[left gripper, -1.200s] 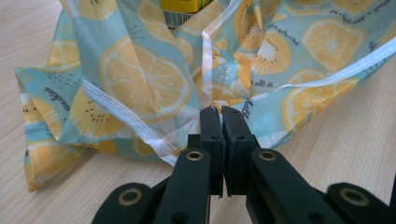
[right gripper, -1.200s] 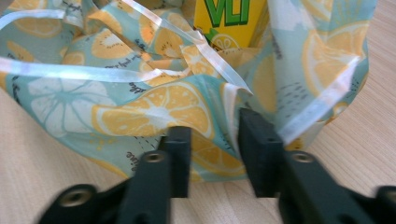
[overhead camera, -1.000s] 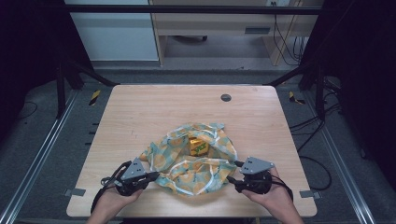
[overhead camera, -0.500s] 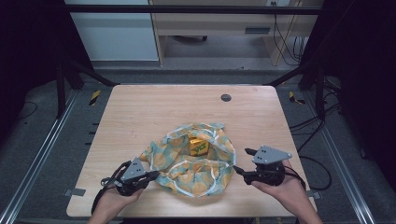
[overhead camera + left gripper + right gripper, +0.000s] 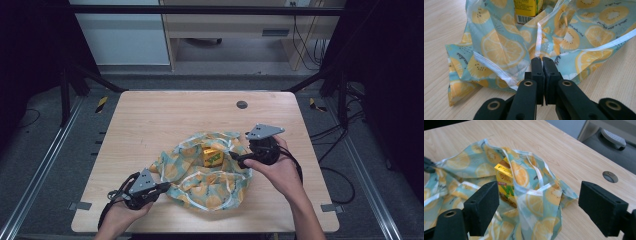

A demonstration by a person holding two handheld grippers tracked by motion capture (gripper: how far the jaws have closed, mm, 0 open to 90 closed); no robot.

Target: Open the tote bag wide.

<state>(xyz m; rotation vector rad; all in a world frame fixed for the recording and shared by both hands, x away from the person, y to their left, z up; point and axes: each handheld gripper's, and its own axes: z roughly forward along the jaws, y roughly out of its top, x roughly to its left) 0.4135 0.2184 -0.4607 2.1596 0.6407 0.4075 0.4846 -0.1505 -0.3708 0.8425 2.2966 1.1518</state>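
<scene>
The left gripper (image 5: 162,186), low at the table's near edge, has its jaws pressed together on the near-left edge of the bag (image 5: 207,172), which spreads away from it toward the right. A yellow carton (image 5: 212,156) stands in the bag, between the two grippers. The right gripper (image 5: 234,156) hangs above the bag's right side, its jaws just opened wide, nothing between them.

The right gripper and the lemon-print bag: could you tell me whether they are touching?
Apart. In the right gripper view, the right gripper has its jaws wide open, with the lemon-print bag lying beyond them and nothing pressed against either pad.
</scene>
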